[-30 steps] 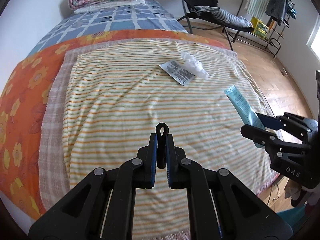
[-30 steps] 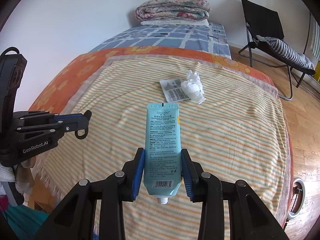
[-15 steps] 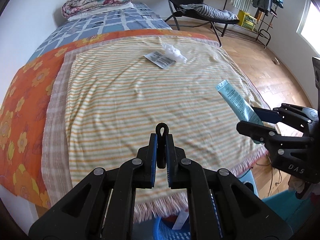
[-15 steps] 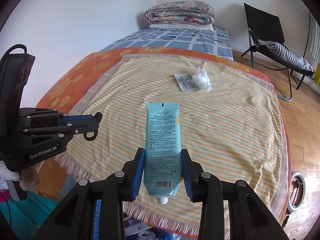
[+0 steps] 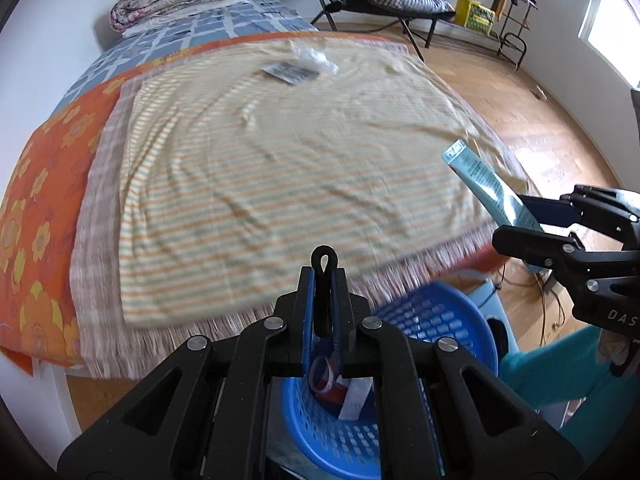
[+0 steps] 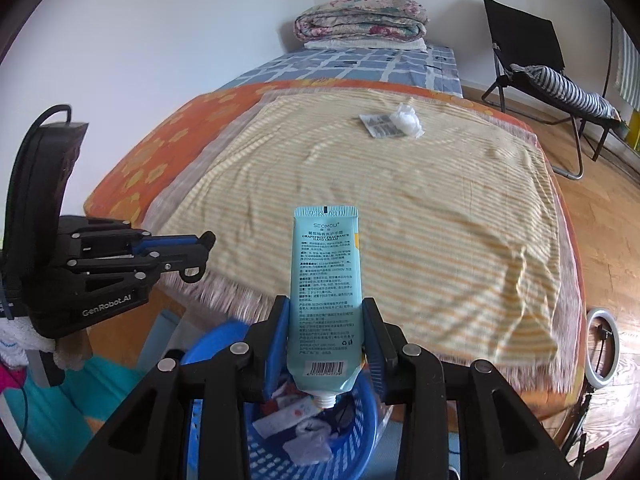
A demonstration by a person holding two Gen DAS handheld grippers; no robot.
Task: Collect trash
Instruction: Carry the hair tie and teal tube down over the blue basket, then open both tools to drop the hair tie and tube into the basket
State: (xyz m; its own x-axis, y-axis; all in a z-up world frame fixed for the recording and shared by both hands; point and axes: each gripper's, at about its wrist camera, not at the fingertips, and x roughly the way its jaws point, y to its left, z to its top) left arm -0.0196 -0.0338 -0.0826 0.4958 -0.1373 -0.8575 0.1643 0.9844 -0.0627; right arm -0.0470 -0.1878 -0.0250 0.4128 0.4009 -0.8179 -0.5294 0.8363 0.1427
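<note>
The right gripper [image 6: 325,332] is clamped on a pale blue hand cream tube [image 6: 323,296], its fingers pressed against both sides, the open nozzle end pointing back toward the camera and the crimped end toward the bed. The tube hangs just above a blue basket [image 6: 352,452] on the floor at the foot of the bed; inside it lie scraps of wrapper and paper. From the left wrist view the same tube [image 5: 486,184] sticks up at a slant out of the right gripper [image 5: 532,224], beside the bed's corner.

The left gripper [image 5: 323,308] is pinched tight on a small black loop [image 5: 323,258] that stands up between its fingers. Below it sits the basket [image 5: 460,312].

On the striped blanket [image 6: 400,208], well apart from both grippers, a flat printed packet [image 6: 380,124] lies touching a crumpled white tissue [image 6: 408,120]. A folded quilt [image 6: 360,20] sits at the far end of the bed.
</note>
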